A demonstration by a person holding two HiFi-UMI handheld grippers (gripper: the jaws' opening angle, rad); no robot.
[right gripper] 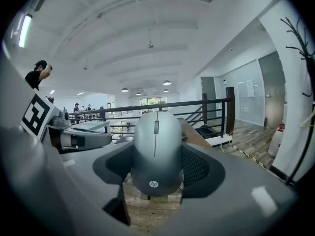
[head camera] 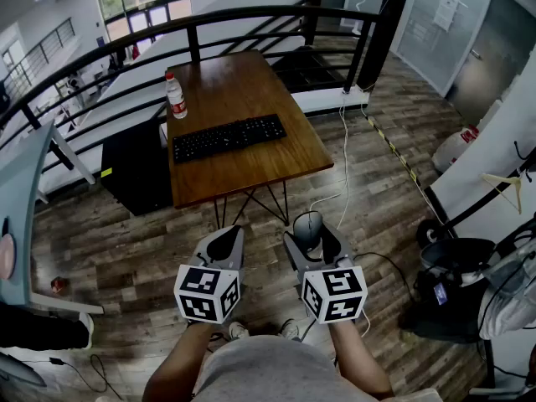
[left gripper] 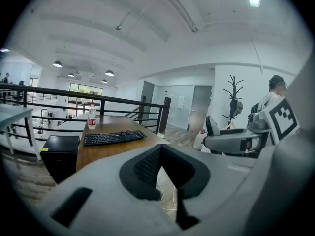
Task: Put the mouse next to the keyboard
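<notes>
A grey mouse [head camera: 307, 225] sits between the jaws of my right gripper [head camera: 312, 236], which is shut on it and held in the air over the floor, short of the wooden table [head camera: 243, 82]. In the right gripper view the mouse [right gripper: 156, 151] fills the space between the black pads of the right gripper [right gripper: 156, 176]. A black keyboard [head camera: 228, 136] lies across the table's near half and also shows in the left gripper view as a keyboard [left gripper: 114, 137]. My left gripper [head camera: 224, 241] hangs beside the right one, its jaws together with nothing in them; the left gripper [left gripper: 165, 183] points toward the table.
A water bottle [head camera: 176, 96] stands at the table's left edge behind the keyboard. A black cabinet [head camera: 134, 170] sits left of the table, and a black railing [head camera: 251, 15] runs behind it. A white cable [head camera: 344, 166] trails on the floor to the right. A bin [head camera: 456, 258] stands at right.
</notes>
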